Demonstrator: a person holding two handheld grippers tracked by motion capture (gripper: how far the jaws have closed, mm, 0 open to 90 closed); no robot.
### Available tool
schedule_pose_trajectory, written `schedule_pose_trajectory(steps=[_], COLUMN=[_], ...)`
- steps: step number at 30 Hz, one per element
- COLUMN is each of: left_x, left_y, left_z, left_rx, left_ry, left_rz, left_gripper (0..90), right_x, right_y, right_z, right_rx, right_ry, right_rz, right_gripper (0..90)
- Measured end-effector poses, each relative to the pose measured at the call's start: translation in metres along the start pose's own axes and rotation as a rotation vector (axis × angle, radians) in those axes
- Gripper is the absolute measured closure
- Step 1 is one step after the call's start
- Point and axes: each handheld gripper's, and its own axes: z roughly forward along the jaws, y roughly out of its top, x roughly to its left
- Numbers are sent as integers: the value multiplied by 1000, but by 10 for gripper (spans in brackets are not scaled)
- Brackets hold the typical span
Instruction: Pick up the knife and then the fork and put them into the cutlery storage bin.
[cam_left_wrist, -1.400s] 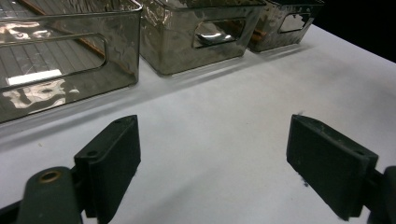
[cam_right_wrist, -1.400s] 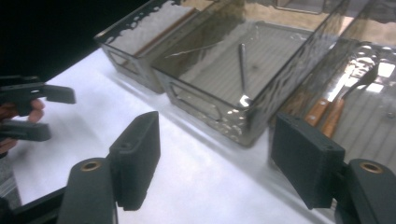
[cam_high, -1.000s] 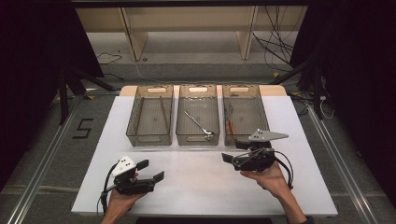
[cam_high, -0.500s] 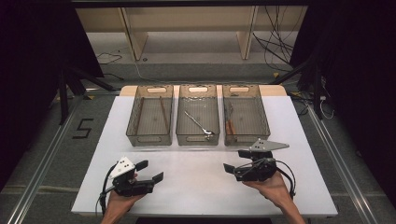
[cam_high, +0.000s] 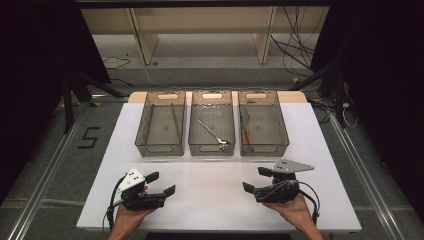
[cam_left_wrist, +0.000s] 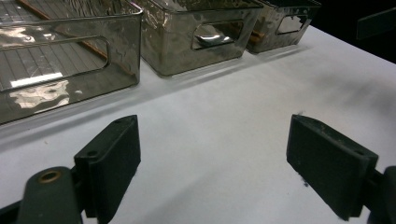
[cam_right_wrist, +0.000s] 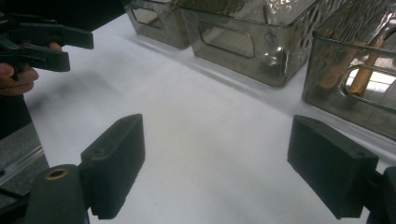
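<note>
Moved: right gripper (cam_high: 256, 180) has drawn back toward the near edge of the desk (cam_high: 215, 200) and away from the bins; left gripper (cam_high: 161, 183) has hardly shifted.
Left gripper: released, jaws spread wide over bare white desk, held in a hand (cam_high: 131, 220) at the near left; nothing between the jaws in the left gripper view (cam_left_wrist: 212, 154).
Right gripper: released too, jaws wide apart, empty, held in a hand (cam_high: 295, 210) at the near right, its grey plate on top; the right gripper view (cam_right_wrist: 215, 158) looks across the desk toward the bins.
Bins: three clear smoky bins stand side by side at the far part of the desk, well apart from both grippers.
Left bin (cam_high: 161, 149): two thin wooden sticks (cam_high: 175, 121) lying lengthwise.
Middle bin (cam_high: 212, 149): metal tongs (cam_high: 212, 133) lying slantwise on its floor.
Right bin (cam_high: 265, 149): tools with wooden handles (cam_high: 245, 134) along its left side; what kind I cannot tell.
Nearest to the grippers: the near walls of the bins, with cut-out handles.
</note>
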Motion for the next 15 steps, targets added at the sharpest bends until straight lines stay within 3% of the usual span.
schedule_pose_trajectory(steps=[15], left_x=[-1], left_y=[0], left_z=[0], left_rx=[-11], left_ry=[-10], left_rz=[8], left_gripper=[174], right_x=[-2], right_y=[-23], right_z=[-12], right_rx=[-80], right_ry=[-14], right_rz=[3], right_gripper=[186])
